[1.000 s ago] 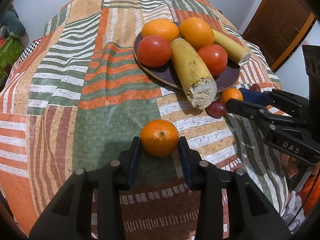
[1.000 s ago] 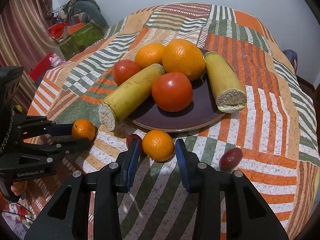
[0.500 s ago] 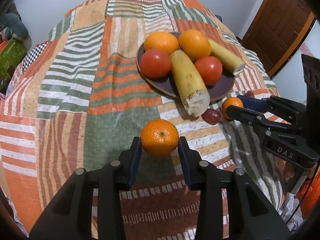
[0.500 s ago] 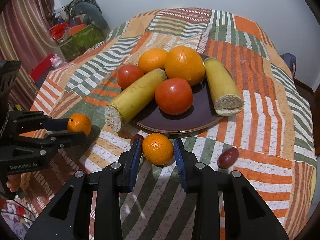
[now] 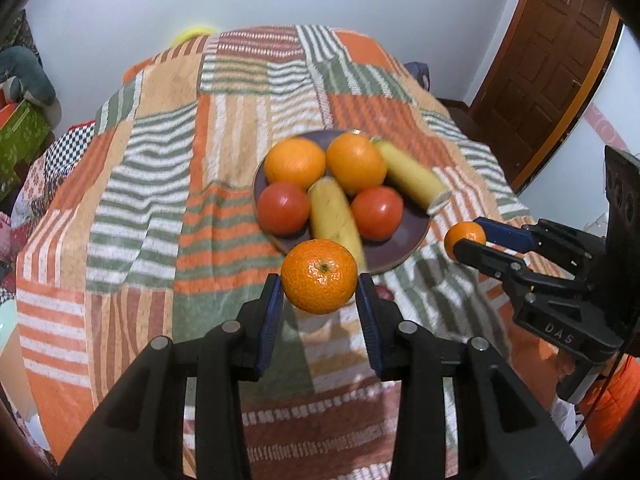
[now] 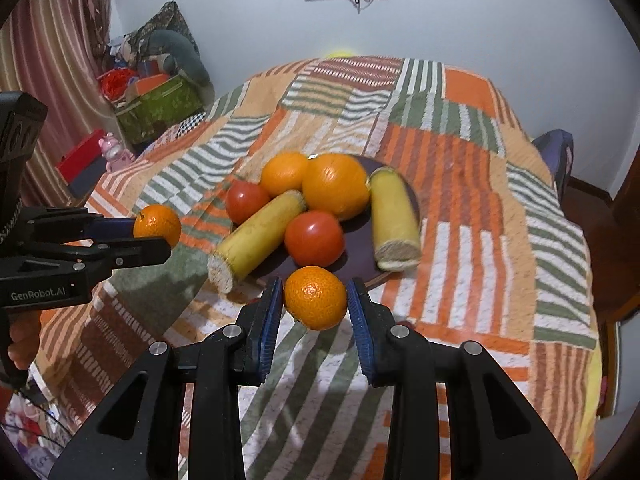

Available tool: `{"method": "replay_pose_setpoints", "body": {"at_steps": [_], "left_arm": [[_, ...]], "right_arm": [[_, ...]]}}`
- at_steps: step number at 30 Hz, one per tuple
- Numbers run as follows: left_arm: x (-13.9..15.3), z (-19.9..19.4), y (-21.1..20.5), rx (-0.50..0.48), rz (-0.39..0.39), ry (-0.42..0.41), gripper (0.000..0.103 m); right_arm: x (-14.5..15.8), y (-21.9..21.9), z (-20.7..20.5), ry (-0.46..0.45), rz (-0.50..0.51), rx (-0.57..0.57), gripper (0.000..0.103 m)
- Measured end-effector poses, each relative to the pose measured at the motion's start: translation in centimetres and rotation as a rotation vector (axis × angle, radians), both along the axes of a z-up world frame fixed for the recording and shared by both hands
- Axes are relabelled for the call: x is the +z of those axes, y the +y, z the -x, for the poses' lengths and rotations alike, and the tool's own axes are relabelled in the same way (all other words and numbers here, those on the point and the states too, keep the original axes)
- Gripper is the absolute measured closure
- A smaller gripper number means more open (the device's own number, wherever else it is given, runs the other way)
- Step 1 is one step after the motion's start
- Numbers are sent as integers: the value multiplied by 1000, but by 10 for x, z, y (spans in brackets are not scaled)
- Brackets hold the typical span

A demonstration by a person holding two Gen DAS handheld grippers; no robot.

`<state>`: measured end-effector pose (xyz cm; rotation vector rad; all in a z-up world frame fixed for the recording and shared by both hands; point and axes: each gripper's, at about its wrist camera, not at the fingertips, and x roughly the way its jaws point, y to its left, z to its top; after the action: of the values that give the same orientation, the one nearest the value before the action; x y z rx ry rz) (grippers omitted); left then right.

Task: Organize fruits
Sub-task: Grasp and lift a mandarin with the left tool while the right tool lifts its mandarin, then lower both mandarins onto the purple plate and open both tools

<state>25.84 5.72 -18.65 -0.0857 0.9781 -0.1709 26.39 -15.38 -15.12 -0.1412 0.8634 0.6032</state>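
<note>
My left gripper (image 5: 319, 292) is shut on a small mandarin (image 5: 319, 276) and holds it in the air in front of the brown plate (image 5: 404, 246). My right gripper (image 6: 314, 302) is shut on a second mandarin (image 6: 315, 297), also raised near the plate's (image 6: 356, 262) front rim. The plate holds two oranges, two tomatoes and two cut banana pieces (image 6: 256, 238). The right gripper also shows in the left wrist view (image 5: 468, 240) and the left gripper in the right wrist view (image 6: 154, 234).
The round table has a patchwork striped cloth (image 5: 152, 200). A small dark red fruit (image 5: 384, 292) lies on the cloth behind my left fingers. Boxes and bags (image 6: 156, 96) stand by the wall at left. A wooden door (image 5: 552, 52) is at right.
Both grippers have lifted their mandarins off the cloth and risen, so the plate and table look farther below. The fruit on the plate has not moved.
</note>
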Motion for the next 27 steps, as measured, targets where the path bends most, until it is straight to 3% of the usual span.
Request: {"method": "replay_pose_setpoints", "body": {"at_steps": [15,27], "left_arm": [[25,-39,-9,15,38,-76,66],[14,-77,-7,27,31,-68,66]], "right_arm": [[25,-16,-25,-90,-49,-44,72],[23,-12,-52,-109,-70,-48,72]]}}
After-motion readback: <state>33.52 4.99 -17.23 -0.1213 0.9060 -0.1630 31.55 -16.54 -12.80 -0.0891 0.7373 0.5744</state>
